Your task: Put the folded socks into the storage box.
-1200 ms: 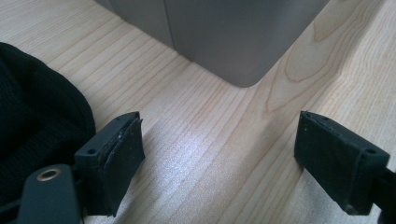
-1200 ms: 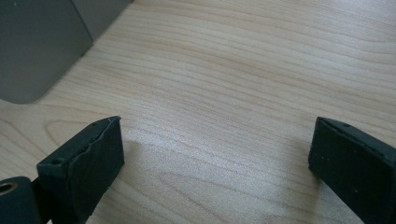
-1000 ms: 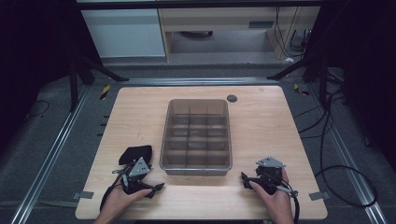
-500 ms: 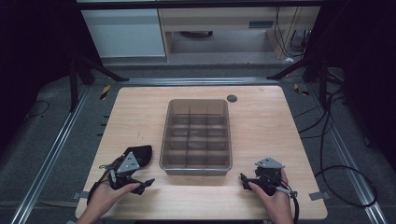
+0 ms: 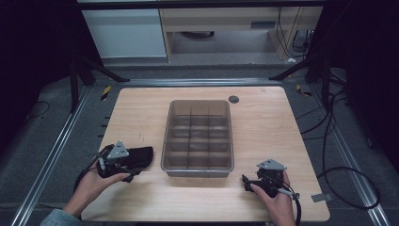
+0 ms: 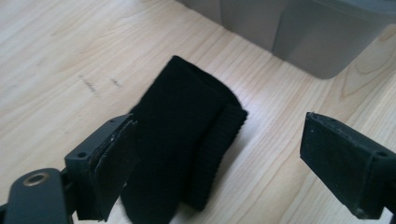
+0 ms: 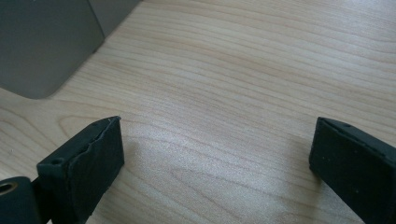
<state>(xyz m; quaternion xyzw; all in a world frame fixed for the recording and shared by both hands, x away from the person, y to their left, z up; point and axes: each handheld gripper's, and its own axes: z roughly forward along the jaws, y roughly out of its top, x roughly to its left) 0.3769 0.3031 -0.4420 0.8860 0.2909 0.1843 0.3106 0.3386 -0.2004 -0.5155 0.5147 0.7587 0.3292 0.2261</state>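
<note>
Left gripper view: black sock [image 6: 187, 140] between open gripper [image 6: 224, 161] jaws.

A folded black cloth [image 6: 187, 149] lies on the wooden table [image 6: 60, 51] at lower centre. The left gripper [image 6: 224, 163] spreads its jaws wide, one touching the cloth's left side. A grey bin [image 6: 299, 32] fills the upper right.

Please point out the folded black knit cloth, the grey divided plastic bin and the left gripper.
folded black knit cloth [image 6: 187, 140], left gripper view, middle fold.
grey divided plastic bin [image 5: 198, 170], high view, near wall.
left gripper [image 6: 219, 154], left gripper view, between fingertips.
</note>
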